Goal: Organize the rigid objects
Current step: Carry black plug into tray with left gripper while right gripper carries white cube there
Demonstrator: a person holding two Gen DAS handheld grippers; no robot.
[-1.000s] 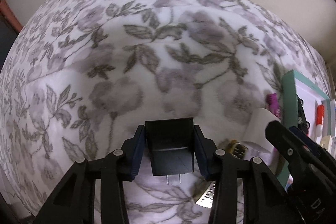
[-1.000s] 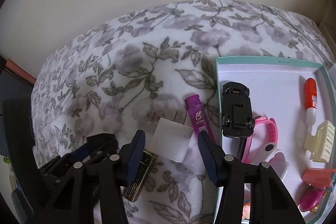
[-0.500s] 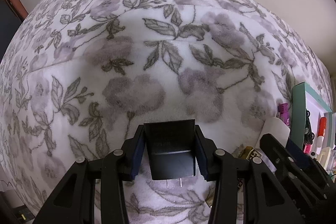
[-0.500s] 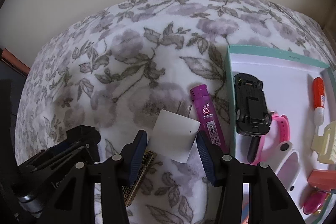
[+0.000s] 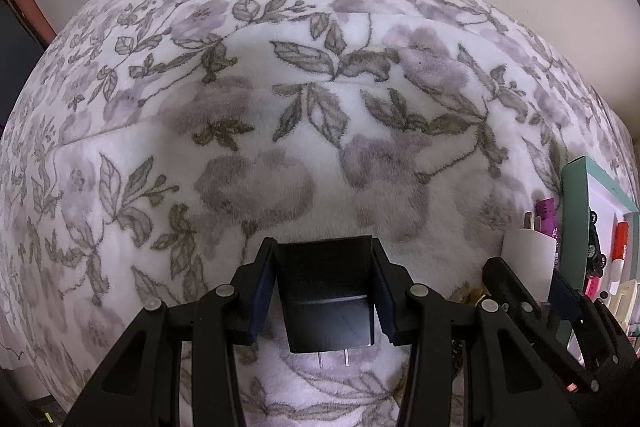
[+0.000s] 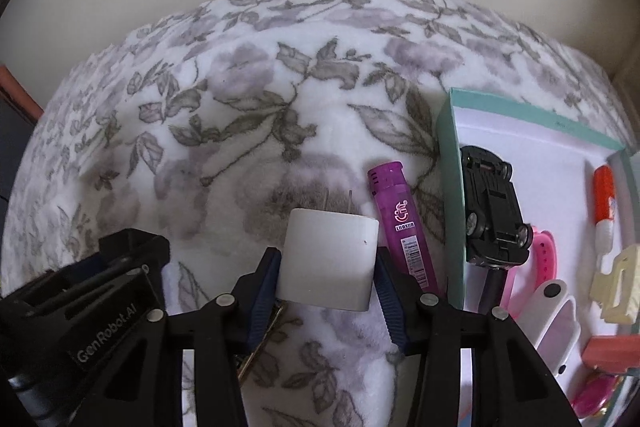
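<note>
A black plug adapter sits between the pads of my left gripper, which is shut on it above the floral blanket, prongs pointing back toward the camera. My right gripper is down on a white plug adapter. Both blue pads press on its sides, and its prongs point away. In the left wrist view the white adapter shows at the right edge. A purple lighter lies just right of the white adapter, beside the teal box.
The box holds a black toy car, a pink watch, an orange glue stick, a cream hair clip and other small items. A gold-patterned item lies under my right gripper's left finger. A wall runs behind the blanket.
My right gripper has come down over the white adapter and its jaws have narrowed onto its sides. My left gripper still holds the black adapter in much the same place.
</note>
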